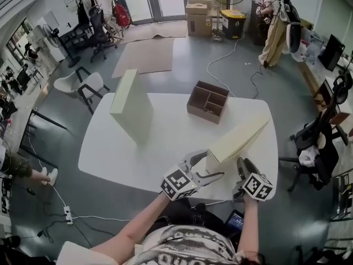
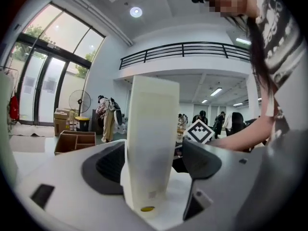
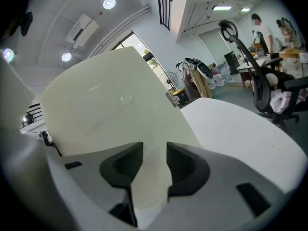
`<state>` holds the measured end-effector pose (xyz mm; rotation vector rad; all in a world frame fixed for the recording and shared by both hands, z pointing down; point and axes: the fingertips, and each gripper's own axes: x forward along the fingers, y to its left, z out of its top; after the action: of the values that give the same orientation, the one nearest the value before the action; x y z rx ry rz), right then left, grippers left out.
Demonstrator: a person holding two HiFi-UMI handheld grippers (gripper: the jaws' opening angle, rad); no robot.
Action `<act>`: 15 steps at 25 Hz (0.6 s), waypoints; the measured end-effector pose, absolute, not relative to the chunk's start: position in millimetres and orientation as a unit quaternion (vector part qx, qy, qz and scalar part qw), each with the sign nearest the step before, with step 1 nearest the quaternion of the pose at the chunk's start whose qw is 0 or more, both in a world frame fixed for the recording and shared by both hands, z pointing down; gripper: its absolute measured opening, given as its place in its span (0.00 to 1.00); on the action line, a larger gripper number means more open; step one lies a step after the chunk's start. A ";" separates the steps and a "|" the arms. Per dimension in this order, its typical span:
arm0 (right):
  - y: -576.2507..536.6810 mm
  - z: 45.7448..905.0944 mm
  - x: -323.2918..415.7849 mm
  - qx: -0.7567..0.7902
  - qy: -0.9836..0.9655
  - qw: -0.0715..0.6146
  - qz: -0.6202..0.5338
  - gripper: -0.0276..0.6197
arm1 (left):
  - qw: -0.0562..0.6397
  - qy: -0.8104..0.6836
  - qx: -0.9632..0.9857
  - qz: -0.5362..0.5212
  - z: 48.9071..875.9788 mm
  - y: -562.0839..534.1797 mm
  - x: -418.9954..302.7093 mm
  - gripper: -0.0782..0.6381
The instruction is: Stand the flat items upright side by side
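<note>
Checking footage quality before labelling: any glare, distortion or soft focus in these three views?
Head view: strong fisheye bends the room's straight lines; white table evenly lit, no glare. Left gripper view: dark vignetted corners, windows bright at left, pale box in focus. Right gripper view: ceiling lamps flare, the box close and slightly soft.

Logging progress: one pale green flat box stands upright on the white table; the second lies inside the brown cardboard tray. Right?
No. The head view shows the second pale green flat box tilted in the right claw at the white table's near edge; the brown cardboard tray holds no box.
</note>
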<state>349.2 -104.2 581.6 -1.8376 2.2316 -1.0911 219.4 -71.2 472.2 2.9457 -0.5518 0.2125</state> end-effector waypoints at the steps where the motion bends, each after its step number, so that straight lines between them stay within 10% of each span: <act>1: -105.3 581.5 347.3 -0.593 0.724 0.025 -0.353 0.27 | 0.070 -0.194 0.976 0.070 476.3 -74.6 221.7 0.62; 15: -146.7 584.9 244.7 -0.506 0.787 -0.016 -0.351 0.22 | 0.073 -0.351 0.929 0.087 482.7 -86.7 135.6 0.54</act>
<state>244.7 -146.7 584.9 -1.6071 2.4987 -1.1151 135.6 -86.7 482.7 2.7911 -1.0554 0.2623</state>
